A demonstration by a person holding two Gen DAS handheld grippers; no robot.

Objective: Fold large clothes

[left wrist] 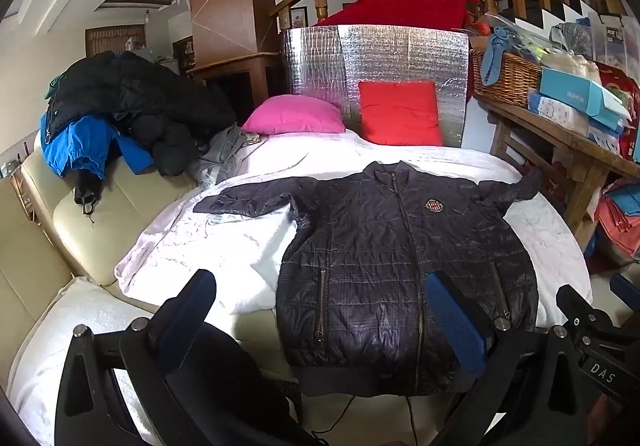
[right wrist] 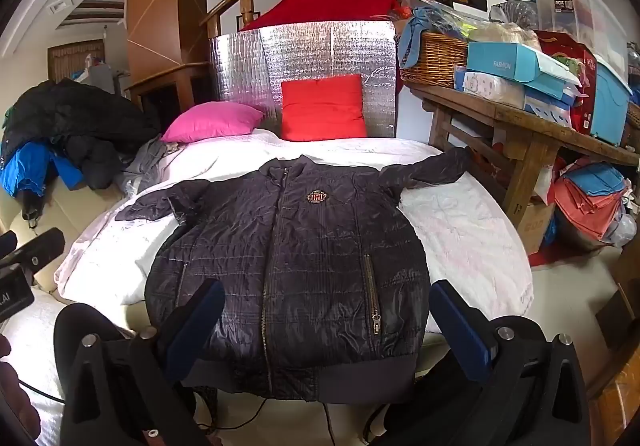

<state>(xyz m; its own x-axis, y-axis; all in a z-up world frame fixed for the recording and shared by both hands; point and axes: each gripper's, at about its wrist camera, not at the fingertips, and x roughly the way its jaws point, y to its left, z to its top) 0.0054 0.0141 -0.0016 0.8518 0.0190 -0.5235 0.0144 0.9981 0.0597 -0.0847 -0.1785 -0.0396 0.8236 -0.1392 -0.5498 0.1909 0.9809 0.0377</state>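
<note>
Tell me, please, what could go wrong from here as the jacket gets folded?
The dark jacket has its hem hanging over the edge of the white cover, so it may slide off once a side is lifted. Its far sleeve reaches toward the wooden table and may catch there. Both the left gripper and right gripper are open, holding nothing.
</note>
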